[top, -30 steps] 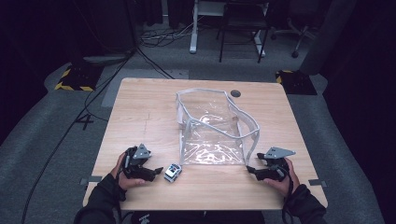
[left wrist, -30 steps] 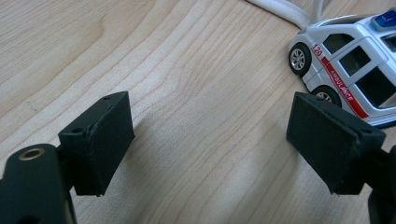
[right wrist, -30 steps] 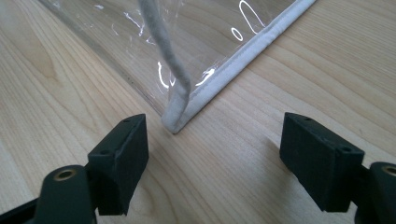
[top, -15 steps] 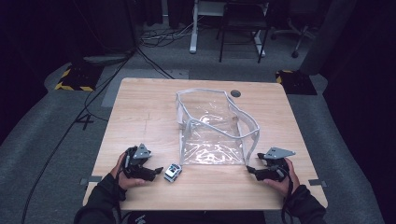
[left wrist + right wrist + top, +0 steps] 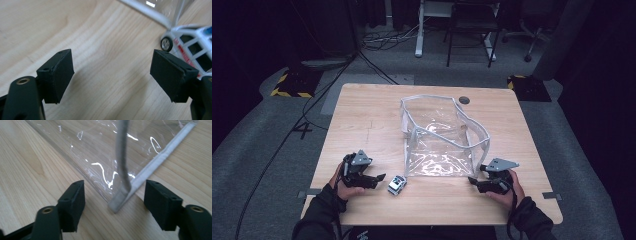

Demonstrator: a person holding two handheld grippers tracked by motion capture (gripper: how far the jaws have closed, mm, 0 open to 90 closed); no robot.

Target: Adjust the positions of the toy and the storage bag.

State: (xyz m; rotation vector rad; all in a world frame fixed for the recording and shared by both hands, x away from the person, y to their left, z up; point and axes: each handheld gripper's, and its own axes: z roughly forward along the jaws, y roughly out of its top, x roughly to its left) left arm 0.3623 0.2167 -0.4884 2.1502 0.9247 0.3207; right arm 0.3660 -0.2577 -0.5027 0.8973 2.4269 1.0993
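Note:
A clear plastic bag point(image 5: 439, 142) with white trim stands open in the middle of the wooden table point(image 5: 362, 115). A small white toy car point(image 5: 397, 185) sits just left of the bag's front corner. My left gripper point(image 5: 380, 178) lies on the table left of the car, pointing at it. Its jaws are open and have just been closing with only bare wood between them point(image 5: 112, 72); the car point(image 5: 192, 47) is past the right jaw. My right gripper point(image 5: 472, 181) is open at the bag's front right corner. Its jaws point(image 5: 113, 202) have just been closing around the trimmed corner point(image 5: 122, 195) without touching it.
A dark round grommet point(image 5: 464, 100) sits in the table's far edge behind the bag. Beyond the table are a desk frame point(image 5: 419, 30), a chair base point(image 5: 527, 45), floor cables and yellow-black striped blocks point(image 5: 289, 85). Bare wood lies at the table's left and far right.

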